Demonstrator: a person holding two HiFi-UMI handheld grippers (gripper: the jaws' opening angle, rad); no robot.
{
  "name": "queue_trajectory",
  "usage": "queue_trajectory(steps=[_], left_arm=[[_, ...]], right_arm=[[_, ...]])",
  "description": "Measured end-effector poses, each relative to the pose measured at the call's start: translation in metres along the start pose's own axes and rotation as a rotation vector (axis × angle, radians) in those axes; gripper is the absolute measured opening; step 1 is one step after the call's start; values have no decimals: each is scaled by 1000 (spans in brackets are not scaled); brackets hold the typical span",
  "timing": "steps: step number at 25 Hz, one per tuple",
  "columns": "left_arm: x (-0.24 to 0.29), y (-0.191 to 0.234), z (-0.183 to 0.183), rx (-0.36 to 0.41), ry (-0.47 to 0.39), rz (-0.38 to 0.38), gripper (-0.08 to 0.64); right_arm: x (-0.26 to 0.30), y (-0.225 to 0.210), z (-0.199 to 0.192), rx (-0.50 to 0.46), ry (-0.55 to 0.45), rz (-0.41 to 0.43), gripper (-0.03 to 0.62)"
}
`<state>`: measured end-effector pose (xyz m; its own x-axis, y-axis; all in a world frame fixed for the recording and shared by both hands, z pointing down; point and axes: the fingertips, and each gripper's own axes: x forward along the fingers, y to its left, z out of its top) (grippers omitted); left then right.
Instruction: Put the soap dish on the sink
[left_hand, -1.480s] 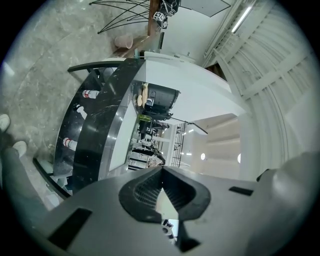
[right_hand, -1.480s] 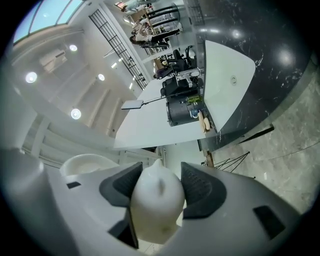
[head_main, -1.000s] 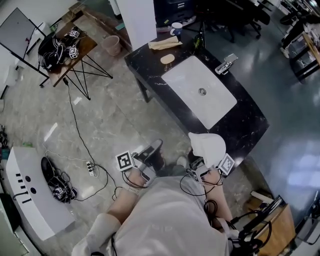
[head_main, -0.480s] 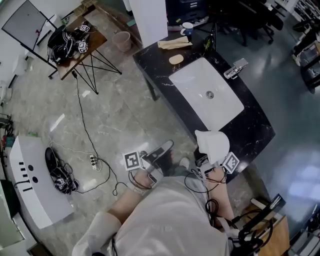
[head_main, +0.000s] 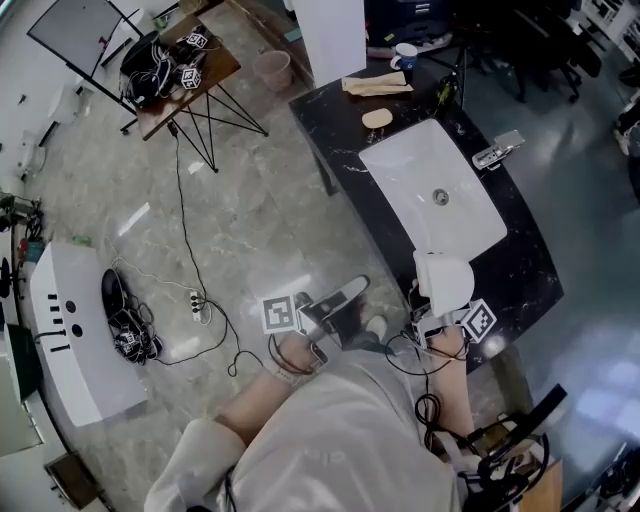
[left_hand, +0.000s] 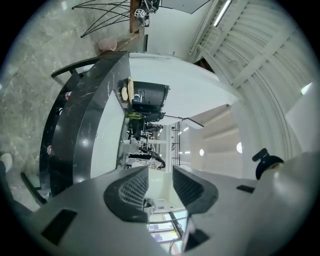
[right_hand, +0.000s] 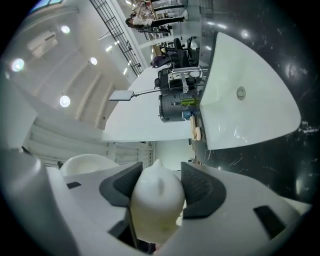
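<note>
Right gripper (right_hand: 158, 180) is clamped on the white soap dish (head_main: 443, 281), held above the near end of the black desk (head_main: 523, 268), just short of the white sink (head_main: 428, 190). Left gripper (left_hand: 160, 183): jaws have just been opening, now moderately apart, nothing between them.

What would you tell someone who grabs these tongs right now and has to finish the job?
Left tongs: open, have just been opening, nothing between them.
Right tongs: shut on the white rounded soap dish.
Where: the dish is held at the near end of the black marble counter, short of the white rectangular sink.
Done: dish picked up.
Left: set it down at the sink and let go.
</note>
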<state>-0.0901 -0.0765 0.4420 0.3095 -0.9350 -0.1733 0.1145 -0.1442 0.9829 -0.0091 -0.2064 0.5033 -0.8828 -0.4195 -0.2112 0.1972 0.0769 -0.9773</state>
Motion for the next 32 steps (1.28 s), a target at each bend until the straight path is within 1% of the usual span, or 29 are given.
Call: queue_trajectory(steps=[4,6,10,15,20,22,26,29,32], left_arm=[[20,8,-6,23,20,14,191],[29,12,-9,28,22,22,210],[41,27,-9,28,3,60,222],[50,46,-5,17,-19,94,222],[57,68,0,-16,-60,126,221],[57,79,0,-32,-68,137,221],[52,110,2,-76,-87,167,222],[49,123,8,-118,-117,154,221],[45,138,11,-135,-129,164,219]], right_arm=[[8,-13,18,-48,26,-29,255],[12,-20,26,-87,43,-51,255],[17,-35,37,-177,91,-101,255],[21,-61,40,-314,170,-198,255],[26,-85,40,-491,258,-301,253],[26,-94,38,-577,301,-347,253],[29,-109,33,-757,367,-400,252],[31,-117,36,-838,386,-441,250],[30,-123,40,-919,407,-478,250]])
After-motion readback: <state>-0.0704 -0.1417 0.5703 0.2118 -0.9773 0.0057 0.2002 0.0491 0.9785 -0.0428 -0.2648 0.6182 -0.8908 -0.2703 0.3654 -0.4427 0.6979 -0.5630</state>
